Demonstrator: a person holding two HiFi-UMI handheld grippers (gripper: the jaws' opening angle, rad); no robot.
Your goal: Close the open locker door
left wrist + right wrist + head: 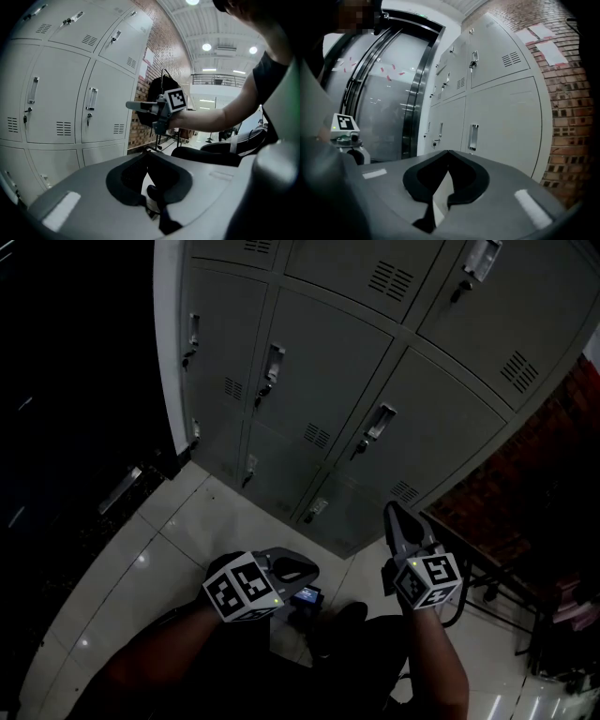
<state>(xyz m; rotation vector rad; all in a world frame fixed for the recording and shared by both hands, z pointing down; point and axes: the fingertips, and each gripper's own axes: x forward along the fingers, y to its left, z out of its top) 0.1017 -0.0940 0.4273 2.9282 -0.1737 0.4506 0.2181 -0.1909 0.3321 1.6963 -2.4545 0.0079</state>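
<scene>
A bank of grey metal lockers point(328, 381) stands in front of me, each door with a chrome handle point(272, 362) and a vent. Every door I can see lies flush with its neighbours; none visibly stands open. My right gripper point(390, 509) is raised and points at the bottom row of lockers, a short way off them. Its jaws are shut with nothing between them point(448, 152). My left gripper point(305, 568) hangs lower over the floor tiles, also shut and empty point(147, 151). In the left gripper view the lockers point(56, 103) fill the left side.
A brick wall point(525, 502) adjoins the lockers on the right, with a black metal rack point(506, 587) at its foot. Left of the lockers is a dark glass door with a metal frame point(393, 93). The floor is pale glossy tile point(187, 521).
</scene>
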